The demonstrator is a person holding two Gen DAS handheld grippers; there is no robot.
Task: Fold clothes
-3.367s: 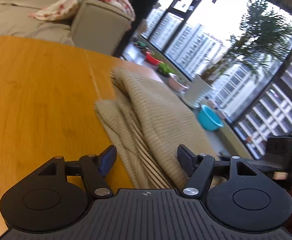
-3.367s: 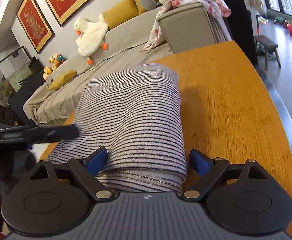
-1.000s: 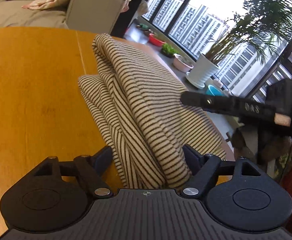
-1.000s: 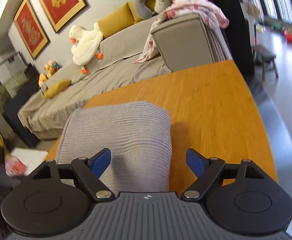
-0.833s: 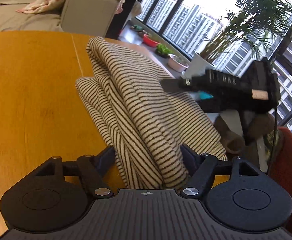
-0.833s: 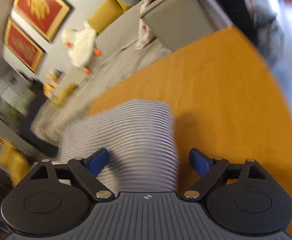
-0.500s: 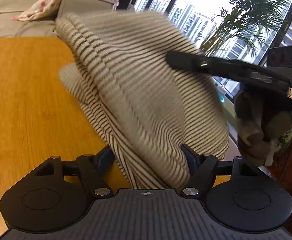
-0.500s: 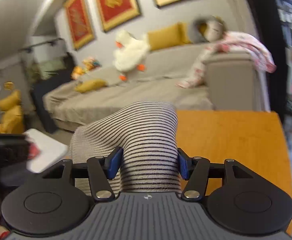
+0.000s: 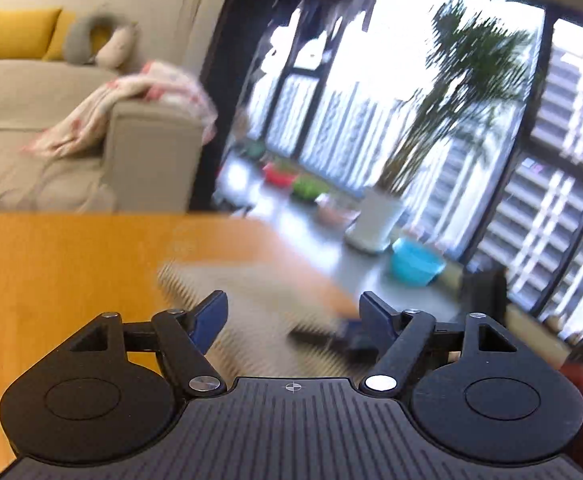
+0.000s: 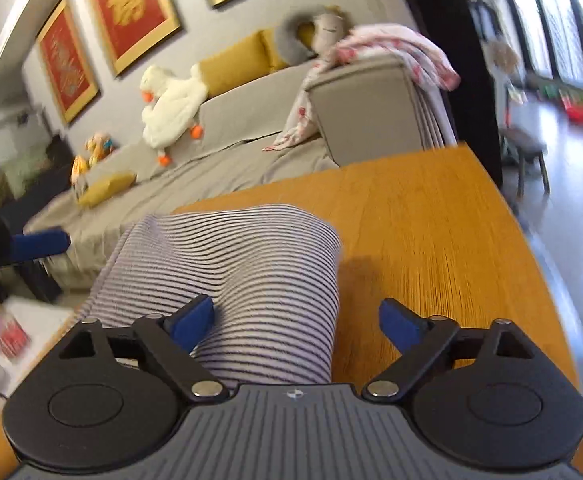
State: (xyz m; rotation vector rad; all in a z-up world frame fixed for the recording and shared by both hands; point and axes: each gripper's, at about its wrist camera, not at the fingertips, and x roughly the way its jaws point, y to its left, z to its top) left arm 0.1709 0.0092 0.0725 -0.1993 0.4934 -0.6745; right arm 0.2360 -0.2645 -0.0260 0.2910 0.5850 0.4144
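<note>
Left wrist view: we see left gripper (image 9: pixel 293 314) jaws opening, wide, pads clear of blurred striped garment (image 9: pixel 251 320) lying on wooden table (image 9: pixel 63 272). Risk: cloth near table edge slides off.

Right wrist view: right gripper (image 10: pixel 295 320) jaws opening wide, garment between, unpressed. Risk: released fold springs open; pad snags cloth.

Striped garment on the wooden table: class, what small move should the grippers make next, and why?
Probably draw both grippers back. The striped garment lies folded on the table; the right gripper and the left gripper are opening, their pads off the cloth.
</note>
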